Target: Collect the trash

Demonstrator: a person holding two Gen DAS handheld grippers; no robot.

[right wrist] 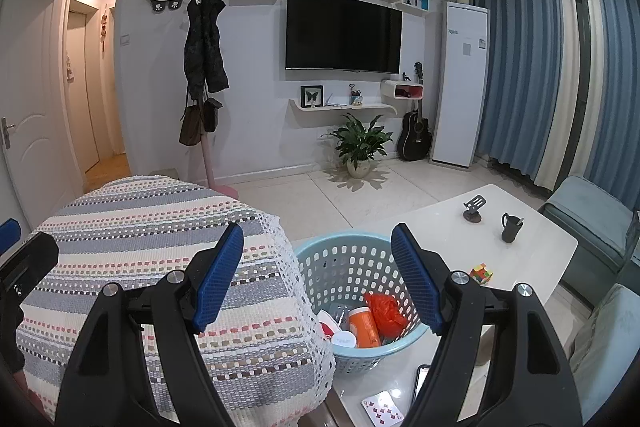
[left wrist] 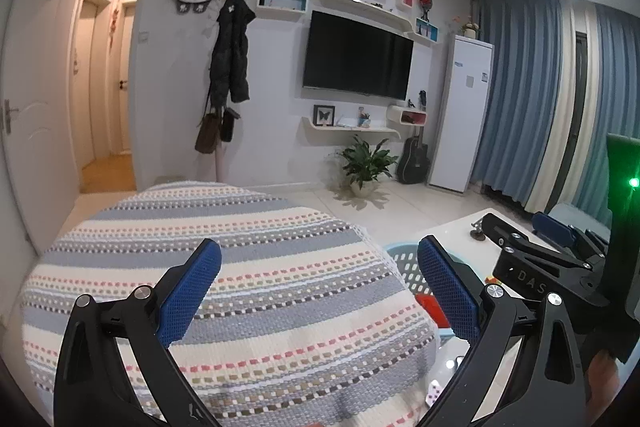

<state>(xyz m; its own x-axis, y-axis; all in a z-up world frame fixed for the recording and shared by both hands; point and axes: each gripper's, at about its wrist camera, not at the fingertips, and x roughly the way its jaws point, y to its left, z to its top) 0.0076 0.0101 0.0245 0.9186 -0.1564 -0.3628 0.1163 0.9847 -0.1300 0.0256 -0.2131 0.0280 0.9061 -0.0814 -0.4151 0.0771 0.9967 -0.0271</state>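
A light blue perforated basket (right wrist: 340,259) stands on the white table (right wrist: 532,247) beside a striped knitted cover (right wrist: 160,227). It holds an orange bottle (right wrist: 363,327), an orange plastic bag (right wrist: 386,311) and white cups (right wrist: 344,341). My right gripper (right wrist: 316,247) is open and empty, above the basket's near left rim. My left gripper (left wrist: 320,263) is open and empty over the striped cover (left wrist: 240,267); the basket (left wrist: 404,267) shows partly behind its right finger. The right gripper's body (left wrist: 532,267) shows at the right of the left wrist view.
On the table lie a colour cube (right wrist: 481,273), a dark cup (right wrist: 511,227), a small phone stand (right wrist: 474,209), a playing card (right wrist: 382,409) and a phone (right wrist: 422,379). A grey sofa (right wrist: 592,227) is at the right. A potted plant (right wrist: 360,147) and guitar (right wrist: 416,135) stand by the far wall.
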